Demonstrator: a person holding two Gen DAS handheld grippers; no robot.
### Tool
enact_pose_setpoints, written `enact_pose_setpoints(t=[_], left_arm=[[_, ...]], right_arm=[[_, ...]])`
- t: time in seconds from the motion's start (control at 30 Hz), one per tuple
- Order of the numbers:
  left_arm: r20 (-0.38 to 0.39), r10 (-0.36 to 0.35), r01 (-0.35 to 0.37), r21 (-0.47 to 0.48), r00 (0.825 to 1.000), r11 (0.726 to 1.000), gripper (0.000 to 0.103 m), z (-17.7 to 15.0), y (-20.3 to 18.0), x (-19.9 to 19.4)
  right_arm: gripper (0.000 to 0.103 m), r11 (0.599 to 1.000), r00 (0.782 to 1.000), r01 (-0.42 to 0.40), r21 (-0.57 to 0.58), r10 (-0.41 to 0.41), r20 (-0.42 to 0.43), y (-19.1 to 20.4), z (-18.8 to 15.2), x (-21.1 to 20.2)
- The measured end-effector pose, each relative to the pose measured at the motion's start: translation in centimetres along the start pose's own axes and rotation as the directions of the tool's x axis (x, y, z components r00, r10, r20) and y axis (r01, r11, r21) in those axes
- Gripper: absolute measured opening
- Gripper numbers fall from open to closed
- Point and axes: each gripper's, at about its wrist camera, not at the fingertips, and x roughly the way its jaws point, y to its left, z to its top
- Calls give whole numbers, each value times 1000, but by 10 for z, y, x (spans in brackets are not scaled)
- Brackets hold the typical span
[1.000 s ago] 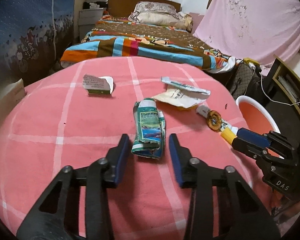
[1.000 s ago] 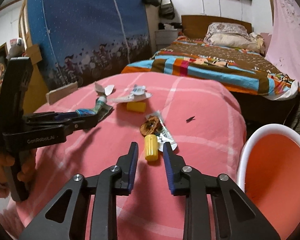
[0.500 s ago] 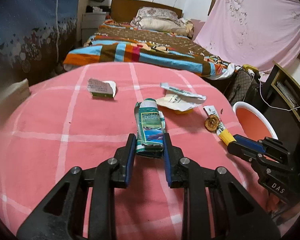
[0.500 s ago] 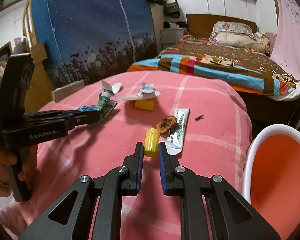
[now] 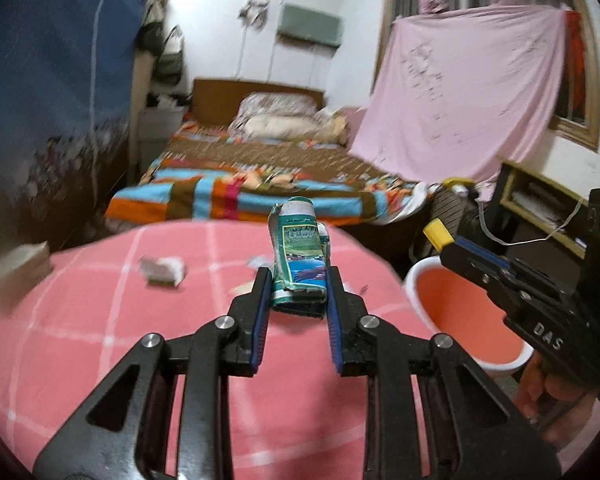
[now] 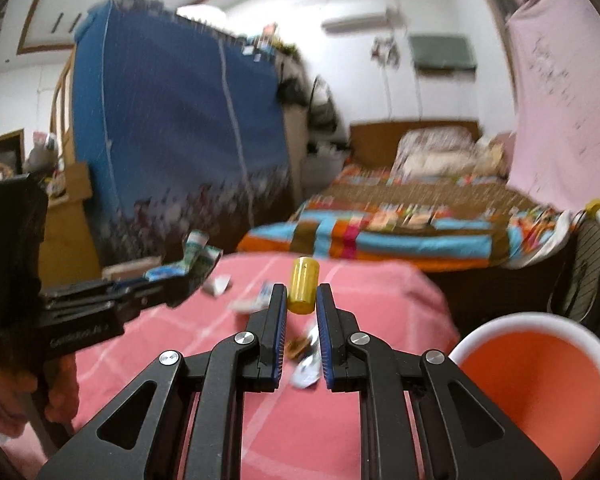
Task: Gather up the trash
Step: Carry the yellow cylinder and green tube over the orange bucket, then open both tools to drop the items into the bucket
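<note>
My left gripper (image 5: 298,280) is shut on a crumpled green and blue packet (image 5: 299,256) and holds it up above the pink checked table (image 5: 100,320). My right gripper (image 6: 302,296) is shut on a small yellow cylinder (image 6: 303,290), also lifted off the table. The yellow cylinder (image 5: 438,234) and right gripper show at the right of the left wrist view, above the orange bin (image 5: 460,320). The packet (image 6: 192,258) and left gripper show at the left of the right wrist view.
The white-rimmed orange bin (image 6: 540,372) stands off the table's right edge. A folded paper scrap (image 5: 162,272), a brown round piece (image 6: 296,346) and a silver wrapper (image 6: 306,374) lie on the table. A bed (image 5: 260,184) stands behind.
Both grippers closed on their items, the left on the packet, the right on the yellow cylinder, and have lifted them off the table. Both views are tilted upward now.
</note>
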Motion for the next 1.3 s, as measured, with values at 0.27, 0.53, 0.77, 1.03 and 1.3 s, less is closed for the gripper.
enact_pose_setpoints(t=[0.27, 0.53, 0.77, 1.03, 1.3], left_arm=[[75, -120, 113, 101, 990, 988, 10, 13, -49, 2], [58, -225, 215, 145, 973, 966, 11, 20, -97, 18], [-14, -294, 293, 134, 956, 947, 11, 19, -131, 41], [-142, -306, 323, 121, 941, 939, 11, 7, -156, 65], [-231, -299, 327, 94, 926, 940, 11, -2, -162, 81]], right_arm=[[13, 991, 977, 118, 64, -128, 168, -35, 14, -33], [13, 952, 938, 244, 185, -280, 204, -84, 17, -56], [13, 909, 910, 320, 269, -373, 180, -114, 10, -72], [13, 856, 896, 378, 352, -434, 92, -135, -1, -80], [13, 826, 893, 407, 390, -450, 22, -149, -7, -80]])
